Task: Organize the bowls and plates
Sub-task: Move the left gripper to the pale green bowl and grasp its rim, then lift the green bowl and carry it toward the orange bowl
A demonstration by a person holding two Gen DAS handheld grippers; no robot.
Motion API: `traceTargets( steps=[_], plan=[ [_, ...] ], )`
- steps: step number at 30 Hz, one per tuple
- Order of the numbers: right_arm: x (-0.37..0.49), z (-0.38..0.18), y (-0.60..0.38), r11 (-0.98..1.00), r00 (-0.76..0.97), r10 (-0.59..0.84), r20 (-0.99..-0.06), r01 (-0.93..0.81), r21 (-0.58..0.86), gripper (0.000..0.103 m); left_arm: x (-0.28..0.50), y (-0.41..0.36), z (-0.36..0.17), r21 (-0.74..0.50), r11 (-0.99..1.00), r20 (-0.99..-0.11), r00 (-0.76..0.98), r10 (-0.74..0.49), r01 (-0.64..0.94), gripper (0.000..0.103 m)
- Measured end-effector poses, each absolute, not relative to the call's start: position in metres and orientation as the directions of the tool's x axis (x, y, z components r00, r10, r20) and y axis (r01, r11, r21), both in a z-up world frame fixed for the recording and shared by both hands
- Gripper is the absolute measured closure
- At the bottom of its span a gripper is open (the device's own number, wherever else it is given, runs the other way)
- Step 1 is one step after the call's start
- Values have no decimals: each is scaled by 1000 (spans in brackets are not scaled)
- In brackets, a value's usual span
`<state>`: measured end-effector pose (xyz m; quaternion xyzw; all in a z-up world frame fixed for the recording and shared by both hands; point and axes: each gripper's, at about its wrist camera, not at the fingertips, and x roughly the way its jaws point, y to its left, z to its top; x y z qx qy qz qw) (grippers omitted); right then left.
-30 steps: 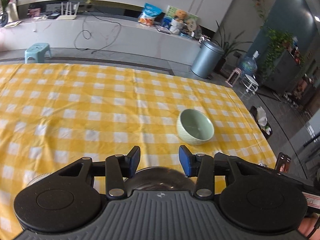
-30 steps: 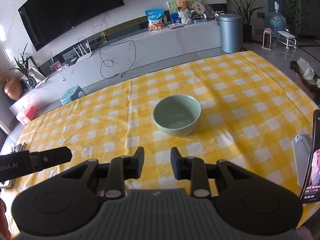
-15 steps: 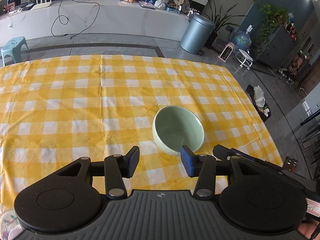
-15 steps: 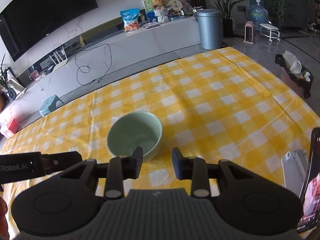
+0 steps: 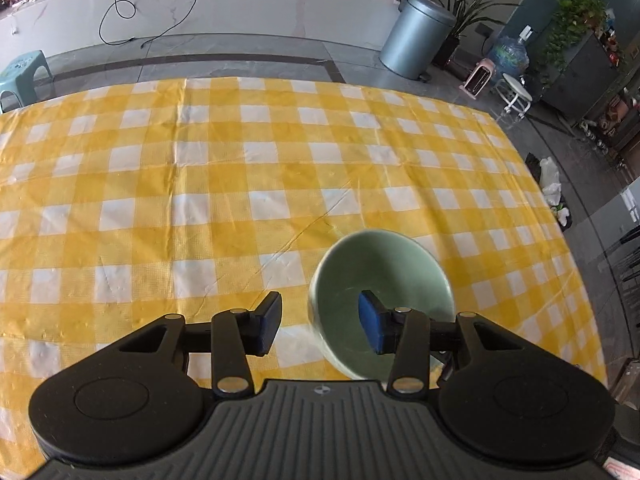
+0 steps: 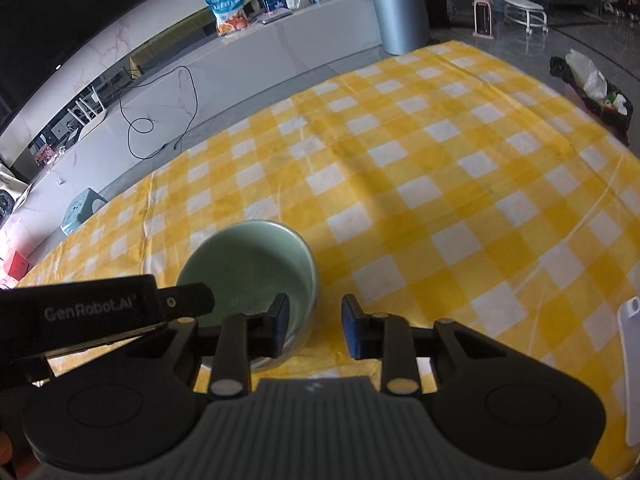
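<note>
Pale green ceramic, the bowl (image 5: 380, 276) sits upright on the bench (image 5: 224, 184), on a yellow-and-white checked cloth (image 6: 440, 184), toward the near right part of the cloth in the left wrist view. Left claw (image 5: 318, 326) is spread wide and grasps nothing; its right finger (image 5: 372, 328) hangs over the bowl's hollow, its left one outside the rim. Right claw (image 6: 314, 328) is likewise released, with its left finger (image 6: 278, 328) over the bowl's inside and the other beyond the rim. A grey bin (image 5: 414, 36) stands on the floor beyond the bench.
</note>
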<state>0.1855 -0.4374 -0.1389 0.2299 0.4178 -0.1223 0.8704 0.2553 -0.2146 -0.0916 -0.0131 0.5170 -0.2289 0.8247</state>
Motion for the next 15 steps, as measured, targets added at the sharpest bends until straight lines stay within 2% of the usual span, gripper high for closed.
traceTargets(
  steps=[9, 15],
  plan=[
    [194, -152, -439, 845, 622, 20, -783, 408, 346, 88, 265, -223, -106, -255, 891, -866, 321, -383, 375, 88],
    [196, -151, -439, 846, 617, 12, -787, 413, 337, 91, 265, -227, -109, -243, 897, -872, 322, -368, 369, 94]
  ],
)
